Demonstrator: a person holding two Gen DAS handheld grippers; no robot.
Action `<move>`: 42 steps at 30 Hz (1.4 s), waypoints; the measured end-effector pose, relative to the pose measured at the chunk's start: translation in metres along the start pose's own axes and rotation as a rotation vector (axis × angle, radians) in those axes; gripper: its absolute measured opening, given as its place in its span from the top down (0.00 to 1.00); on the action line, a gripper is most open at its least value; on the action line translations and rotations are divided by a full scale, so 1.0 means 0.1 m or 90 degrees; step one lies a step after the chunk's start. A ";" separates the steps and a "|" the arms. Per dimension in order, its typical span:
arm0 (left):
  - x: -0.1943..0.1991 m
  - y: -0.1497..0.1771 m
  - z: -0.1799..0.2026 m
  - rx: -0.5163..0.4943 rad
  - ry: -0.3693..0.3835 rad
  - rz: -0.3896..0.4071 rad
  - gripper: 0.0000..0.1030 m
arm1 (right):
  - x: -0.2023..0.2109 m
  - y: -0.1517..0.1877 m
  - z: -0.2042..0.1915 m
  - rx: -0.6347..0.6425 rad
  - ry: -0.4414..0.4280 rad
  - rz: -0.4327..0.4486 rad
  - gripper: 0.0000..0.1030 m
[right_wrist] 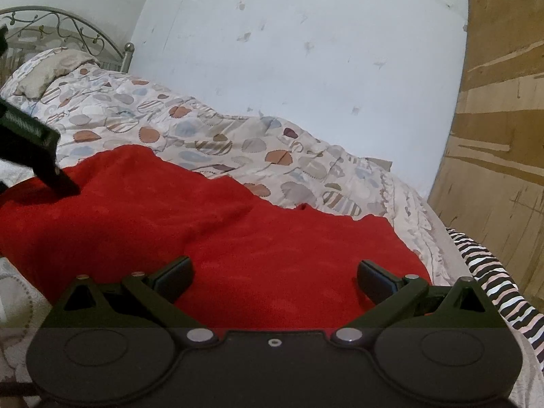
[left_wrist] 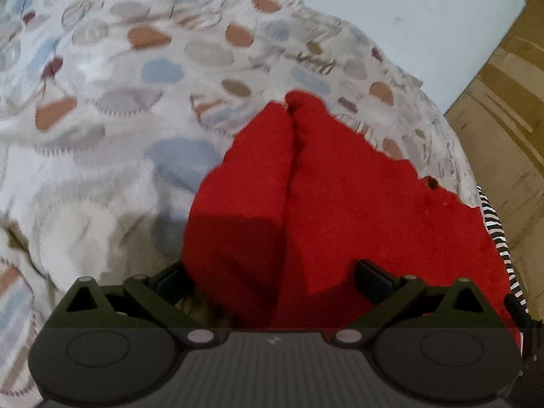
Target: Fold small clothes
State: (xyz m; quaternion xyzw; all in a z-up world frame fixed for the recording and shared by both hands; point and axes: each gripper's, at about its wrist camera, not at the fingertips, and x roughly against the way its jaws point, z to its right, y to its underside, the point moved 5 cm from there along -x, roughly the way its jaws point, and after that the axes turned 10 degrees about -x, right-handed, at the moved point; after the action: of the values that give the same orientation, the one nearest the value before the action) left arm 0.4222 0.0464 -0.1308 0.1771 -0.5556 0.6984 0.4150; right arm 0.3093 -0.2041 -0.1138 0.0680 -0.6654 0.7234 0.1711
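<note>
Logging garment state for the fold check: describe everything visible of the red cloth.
The red cloth is a plain, fuzzy, fleece-like piece lying on the patterned bedspread. In the left wrist view two folds meet along a central crease, tapering to a point. Its far edge looks ragged. A striped fabric lies beside it. Both grippers stand open over it; whether the fingers touch it is unclear.

A bed point(right_wrist: 238, 142) under a pale quilt point(left_wrist: 102, 68) printed with rounded patches stands against a scuffed white wall point(right_wrist: 306, 51). A curled metal headboard point(right_wrist: 61, 30) rises behind a pillow point(right_wrist: 51, 71), and what looks like a wooden wardrobe point(right_wrist: 493, 136) stands at the right.
</note>
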 end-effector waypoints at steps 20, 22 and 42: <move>0.18 0.04 0.12 -0.061 -0.001 0.091 0.66 | 0.01 0.00 0.00 0.001 0.001 0.003 0.00; 0.20 0.07 0.24 -0.119 -0.030 0.108 0.73 | 0.01 0.01 0.00 0.001 0.001 0.003 0.00; 0.65 -0.59 2.64 -0.470 0.025 0.167 0.87 | 0.38 -0.09 0.63 -0.029 0.041 0.008 0.00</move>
State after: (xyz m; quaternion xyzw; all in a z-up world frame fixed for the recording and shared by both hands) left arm 0.3732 -0.1700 0.0371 -0.0699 -0.7794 0.5020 0.3683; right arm 0.2686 -0.2593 -0.0860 0.0365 -0.6766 0.7108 0.1890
